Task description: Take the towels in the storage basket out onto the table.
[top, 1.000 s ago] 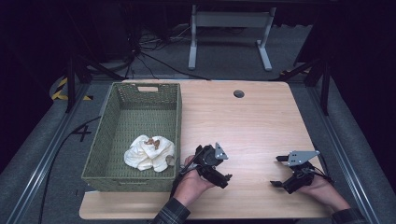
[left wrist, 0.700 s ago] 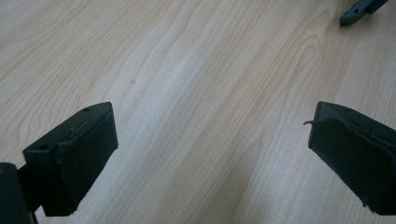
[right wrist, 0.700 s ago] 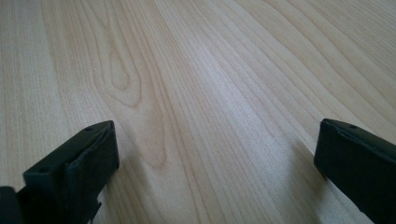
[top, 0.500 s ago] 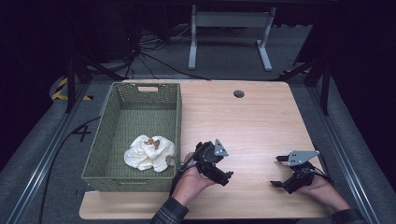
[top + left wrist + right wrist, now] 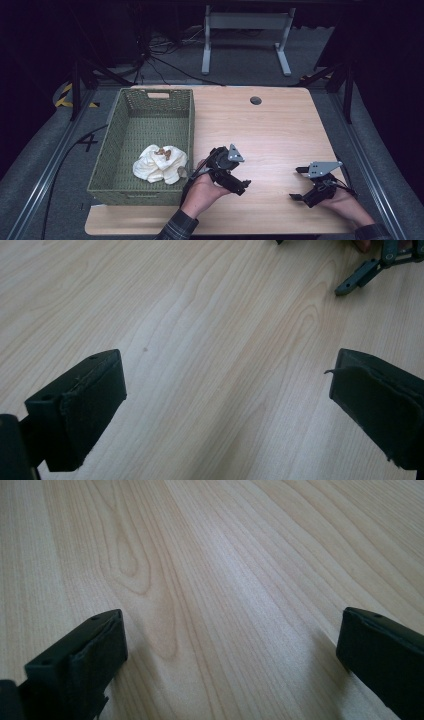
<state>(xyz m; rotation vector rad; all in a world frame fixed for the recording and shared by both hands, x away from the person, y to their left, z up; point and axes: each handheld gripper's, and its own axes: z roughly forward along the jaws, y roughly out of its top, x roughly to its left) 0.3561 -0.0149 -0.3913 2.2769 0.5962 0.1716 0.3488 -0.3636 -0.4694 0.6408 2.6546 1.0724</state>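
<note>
We hold the left gripper (image 5: pixel 243 184) just right of the green wicker basket (image 5: pixel 185 112), jaws spread wide and gripping nothing. The crumpled white cloth (image 5: pixel 159 163) lies in the basket's near right corner, left of that gripper. The right gripper (image 5: pixel 296 182), equally agape, rests well apart on the table (image 5: pixel 270 125).

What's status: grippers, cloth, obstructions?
Left gripper and right gripper open, empty, low over table. Crumpled white cloth inside green woven basket. Nothing between.

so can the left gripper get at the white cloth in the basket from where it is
Probably yes. The left gripper is open just right of the basket, and the white cloth lies uncovered; only the low basket wall stands between.
</note>
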